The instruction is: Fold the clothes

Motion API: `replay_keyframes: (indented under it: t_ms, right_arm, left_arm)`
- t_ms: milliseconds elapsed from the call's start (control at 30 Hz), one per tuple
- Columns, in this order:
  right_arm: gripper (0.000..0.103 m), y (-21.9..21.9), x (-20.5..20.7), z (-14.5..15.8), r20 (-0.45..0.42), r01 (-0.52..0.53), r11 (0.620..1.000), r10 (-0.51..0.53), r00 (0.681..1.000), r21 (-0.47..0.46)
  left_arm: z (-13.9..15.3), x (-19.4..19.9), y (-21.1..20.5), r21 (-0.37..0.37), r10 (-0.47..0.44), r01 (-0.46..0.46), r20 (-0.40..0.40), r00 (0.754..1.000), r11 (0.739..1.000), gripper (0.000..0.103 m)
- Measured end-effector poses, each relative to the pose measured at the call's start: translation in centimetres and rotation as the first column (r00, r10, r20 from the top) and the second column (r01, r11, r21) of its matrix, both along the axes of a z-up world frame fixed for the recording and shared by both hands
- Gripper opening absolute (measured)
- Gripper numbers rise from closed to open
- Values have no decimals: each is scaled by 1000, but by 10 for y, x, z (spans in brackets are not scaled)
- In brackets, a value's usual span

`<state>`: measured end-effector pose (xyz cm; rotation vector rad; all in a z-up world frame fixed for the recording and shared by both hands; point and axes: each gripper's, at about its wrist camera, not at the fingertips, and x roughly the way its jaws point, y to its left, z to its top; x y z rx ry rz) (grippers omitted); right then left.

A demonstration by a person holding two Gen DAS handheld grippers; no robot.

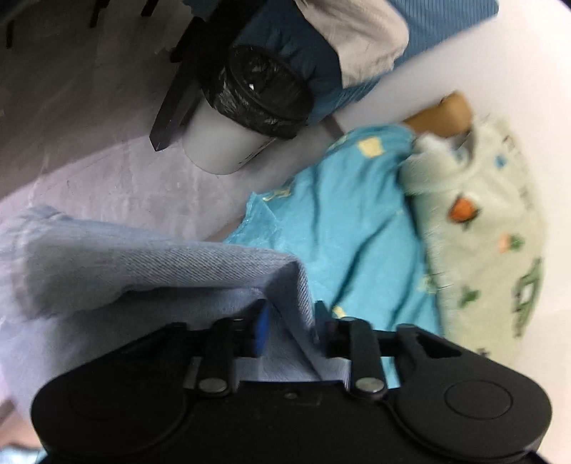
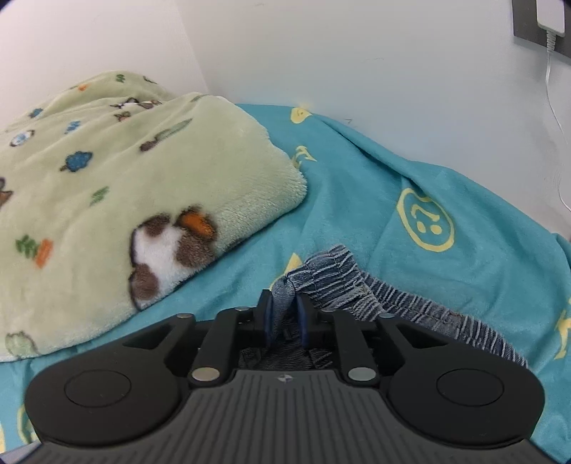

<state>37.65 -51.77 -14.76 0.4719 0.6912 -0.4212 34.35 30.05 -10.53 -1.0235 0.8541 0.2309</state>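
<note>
In the left wrist view a pale blue denim garment (image 1: pixel 142 271) lies folded over on the turquoise sheet (image 1: pixel 349 221). One raised fold edge runs between the fingers of my left gripper (image 1: pixel 291 321); its jaws stand apart and the pads do not press the cloth. In the right wrist view the gathered elastic waistband of the denim garment (image 2: pixel 357 285) rests on the sheet (image 2: pixel 446 171). A bunched corner of it sits between the blue pads of my right gripper (image 2: pixel 285 314), whose jaws are slightly apart and loose around it.
A green fleece blanket with animal prints (image 2: pixel 125 178) is heaped on the sheet to the left, also seen as the blanket (image 1: pixel 481 232). Beyond the bed edge a white bin with a black liner (image 1: pixel 249 107) stands on the floor. A charger and cable (image 2: pixel 551 21) hang on the wall.
</note>
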Motion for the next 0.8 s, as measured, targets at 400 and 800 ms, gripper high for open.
replay_keyframes:
  t_ms: [400, 800]
  right_arm:
    - [54, 77, -131, 37, 61, -151, 985, 156, 986, -81]
    - [56, 160, -210, 53, 88, -351, 936, 351, 932, -11]
  left_arm:
    - [-27, -159, -24, -340, 36, -5, 85, 996, 940, 61]
    - [-76, -101, -49, -383, 56, -11, 107, 993, 924, 53]
